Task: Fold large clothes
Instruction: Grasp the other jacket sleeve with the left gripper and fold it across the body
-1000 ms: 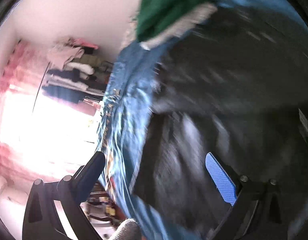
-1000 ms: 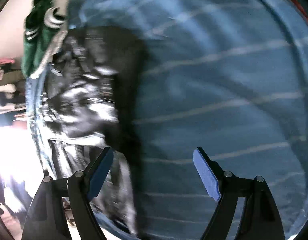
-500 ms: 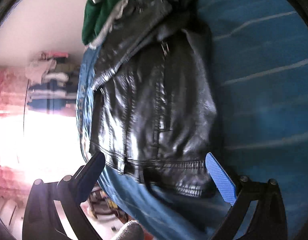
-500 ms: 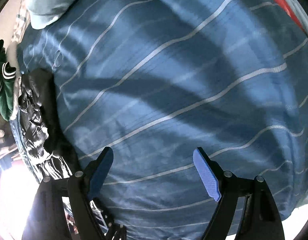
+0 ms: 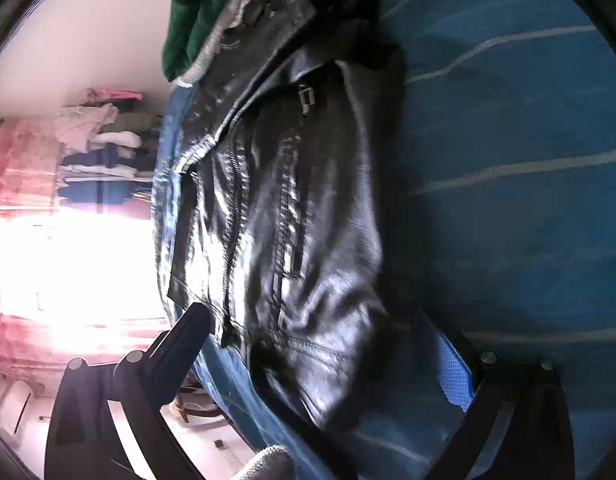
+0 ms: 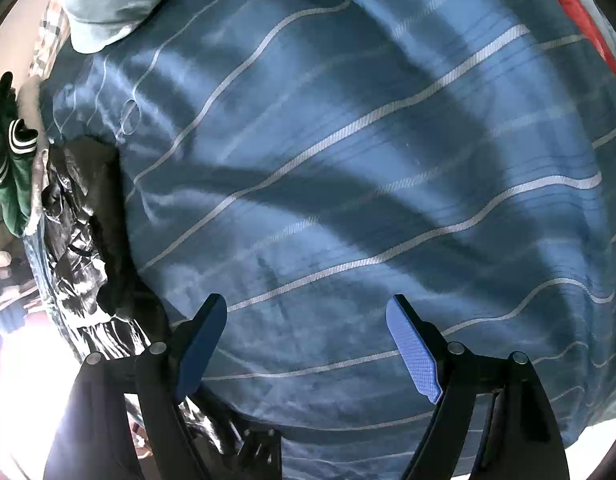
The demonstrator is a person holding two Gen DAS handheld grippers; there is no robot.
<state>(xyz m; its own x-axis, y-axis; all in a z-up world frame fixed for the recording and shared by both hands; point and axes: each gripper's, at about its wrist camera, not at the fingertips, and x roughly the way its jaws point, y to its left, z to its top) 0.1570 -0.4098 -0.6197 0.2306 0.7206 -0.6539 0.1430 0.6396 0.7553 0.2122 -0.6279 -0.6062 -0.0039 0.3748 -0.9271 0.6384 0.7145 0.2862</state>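
A black leather jacket (image 5: 292,220) lies folded on a bed with a blue striped cover (image 5: 507,208). Its hem end lies between the open fingers of my left gripper (image 5: 323,356), which hovers just over it and holds nothing. In the right wrist view the jacket (image 6: 80,256) lies at the far left on the blue striped cover (image 6: 347,184). My right gripper (image 6: 308,340) is open and empty above bare cover, to the right of the jacket.
A green garment with white-striped cuffs (image 5: 192,24) lies beyond the jacket's collar. A pale pillow (image 6: 116,0) sits at the bed's far end. A rack of clothes (image 5: 104,148) and a bright window (image 5: 68,268) are past the bed's edge.
The left view swung and steadied, and the jacket's hem now lies between its fingers. The right gripper swung away from the jacket to over bare cover. Both stayed open.
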